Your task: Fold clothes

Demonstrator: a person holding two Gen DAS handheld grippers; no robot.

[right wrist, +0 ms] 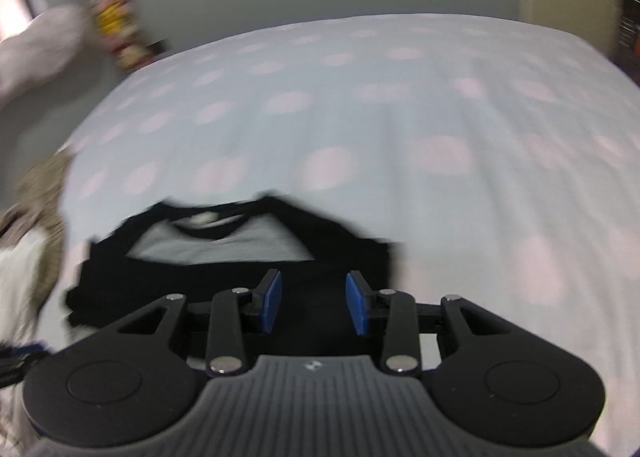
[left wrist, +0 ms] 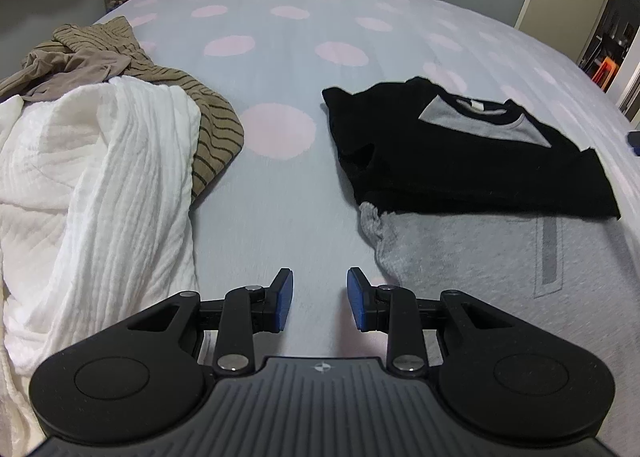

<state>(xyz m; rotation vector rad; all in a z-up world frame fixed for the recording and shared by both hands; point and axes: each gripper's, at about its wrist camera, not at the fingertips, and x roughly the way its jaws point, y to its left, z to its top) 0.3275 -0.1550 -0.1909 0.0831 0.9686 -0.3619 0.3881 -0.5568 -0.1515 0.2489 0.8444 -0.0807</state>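
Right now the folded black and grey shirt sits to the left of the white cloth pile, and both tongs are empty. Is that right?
Not quite. The folded black and grey shirt sits to the right of the white cloth pile, as the left wrist view shows. The rest holds: the left tongs and right tongs both stand open with nothing between them.

Black tongs (left wrist: 319,299), blue pads (left wrist: 285,299), seemingly silver pivot screws (left wrist: 235,362)

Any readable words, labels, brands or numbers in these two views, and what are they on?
None can be read.
White neck tag inside the black and grey shirt: too small to read.
Small emblem on the left gripper body: a symbol, no letters.
Right wrist view: too blurred for any text.
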